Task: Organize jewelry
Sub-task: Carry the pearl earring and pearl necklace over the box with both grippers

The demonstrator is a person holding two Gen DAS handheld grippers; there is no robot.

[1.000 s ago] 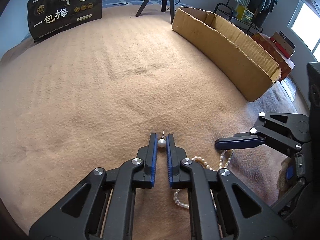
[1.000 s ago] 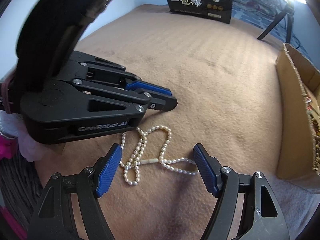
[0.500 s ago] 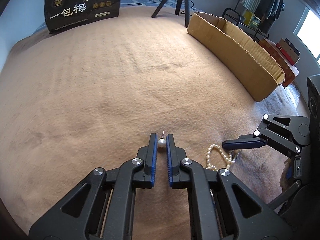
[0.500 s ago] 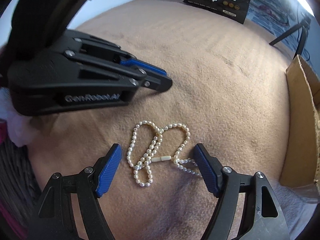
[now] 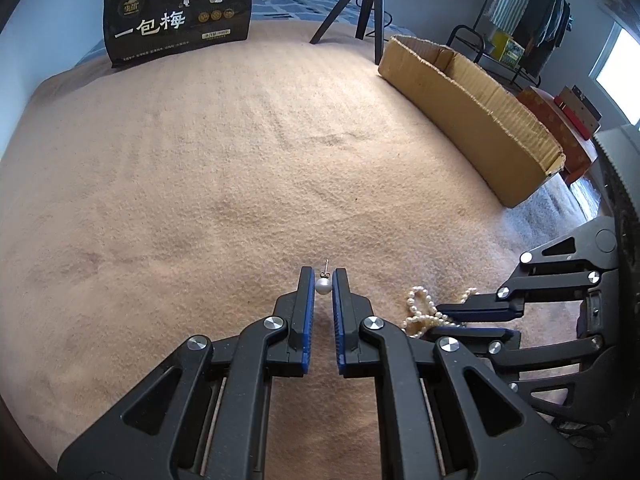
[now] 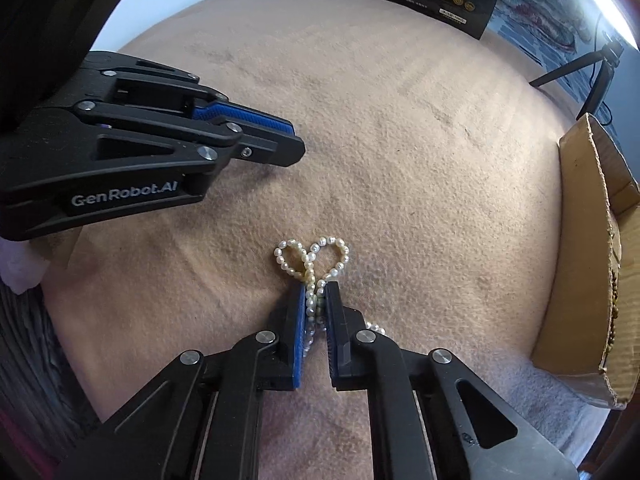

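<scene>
Right claw point(image 6: 313, 294) just clamped onto the pearl necklace point(image 6: 312, 254) on the blanket point(image 6: 400, 160), loops poking out ahead; left claw point(image 5: 323, 286) pinching a pearl earring point(image 5: 323, 286). Cardboard box point(image 6: 588, 240) off to the right, nearer the right claw; probably both pieces bound there

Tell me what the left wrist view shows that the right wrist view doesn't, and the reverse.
Left wrist only: the pearl earring pinched in the left gripper, plus the clothes rack behind.

Right wrist only: the right gripper shut on bunched strands of the pearl necklace, two loops poking out ahead.

Both: the tan blanket, cardboard box, black bag and tripod.
</scene>
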